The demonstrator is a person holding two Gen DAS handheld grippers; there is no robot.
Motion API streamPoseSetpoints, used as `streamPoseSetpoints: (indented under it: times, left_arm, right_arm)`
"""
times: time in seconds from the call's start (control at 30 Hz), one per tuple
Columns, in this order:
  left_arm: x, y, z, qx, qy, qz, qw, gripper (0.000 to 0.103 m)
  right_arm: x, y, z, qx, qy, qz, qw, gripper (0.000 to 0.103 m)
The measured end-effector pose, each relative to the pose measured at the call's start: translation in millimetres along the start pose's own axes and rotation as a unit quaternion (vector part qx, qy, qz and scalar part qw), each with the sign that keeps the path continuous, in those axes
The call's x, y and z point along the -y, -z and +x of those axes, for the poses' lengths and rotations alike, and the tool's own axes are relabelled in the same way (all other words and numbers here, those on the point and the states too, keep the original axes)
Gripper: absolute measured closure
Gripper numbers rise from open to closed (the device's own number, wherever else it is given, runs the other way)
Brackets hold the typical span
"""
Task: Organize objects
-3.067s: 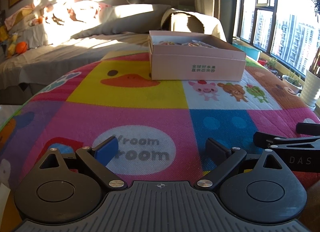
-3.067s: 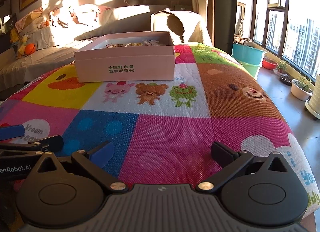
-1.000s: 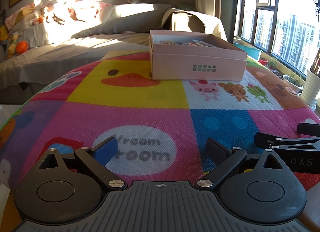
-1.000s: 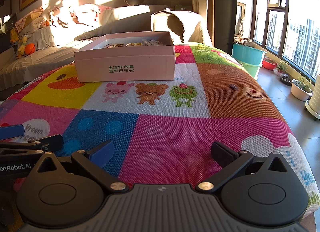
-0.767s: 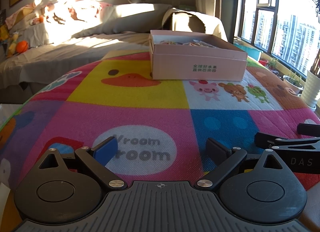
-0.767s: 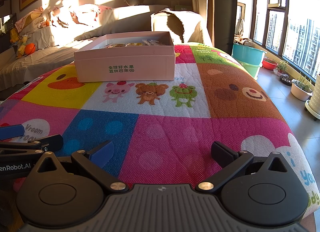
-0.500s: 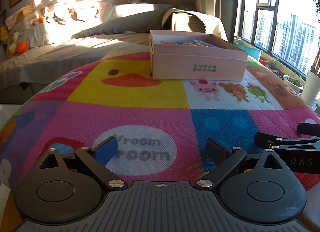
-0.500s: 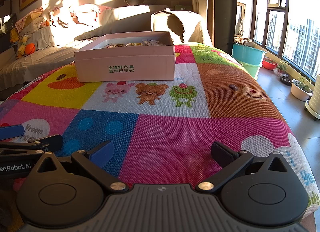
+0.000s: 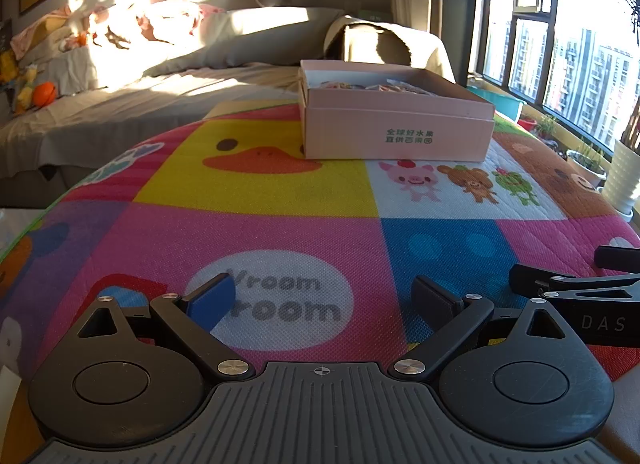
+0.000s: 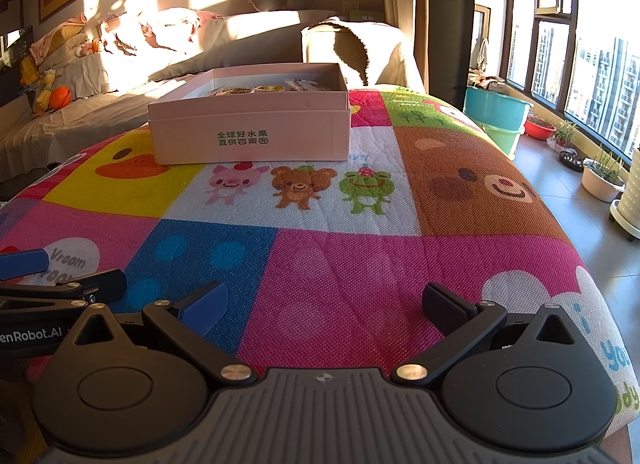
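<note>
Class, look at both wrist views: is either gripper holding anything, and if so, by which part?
Nothing is held. The left gripper and right gripper are both open above the colourful mat, with only mat between their fingers. The pink box sits apart, untouched.

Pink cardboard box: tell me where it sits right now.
The pink cardboard box sits at the far side of the cartoon play mat, left of centre in the right wrist view, just behind the printed pig and bear, overlapping the yellow duck square.
</note>
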State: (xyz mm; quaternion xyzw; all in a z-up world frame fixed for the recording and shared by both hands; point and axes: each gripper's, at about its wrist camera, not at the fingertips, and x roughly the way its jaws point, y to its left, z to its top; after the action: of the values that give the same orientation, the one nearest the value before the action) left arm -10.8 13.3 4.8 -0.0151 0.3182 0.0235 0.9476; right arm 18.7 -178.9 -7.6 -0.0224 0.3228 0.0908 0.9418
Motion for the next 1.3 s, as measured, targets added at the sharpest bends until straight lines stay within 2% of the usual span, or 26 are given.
streamPoseSetpoints:
  times: [1.3]
  left_arm:
    - [0.9,-0.3,-1.0,0.002,-0.004,-0.004,1.0,0.006]
  right_arm:
    - [0.0,0.0,-0.1,0.0,0.0,0.0,1.0,0.0]
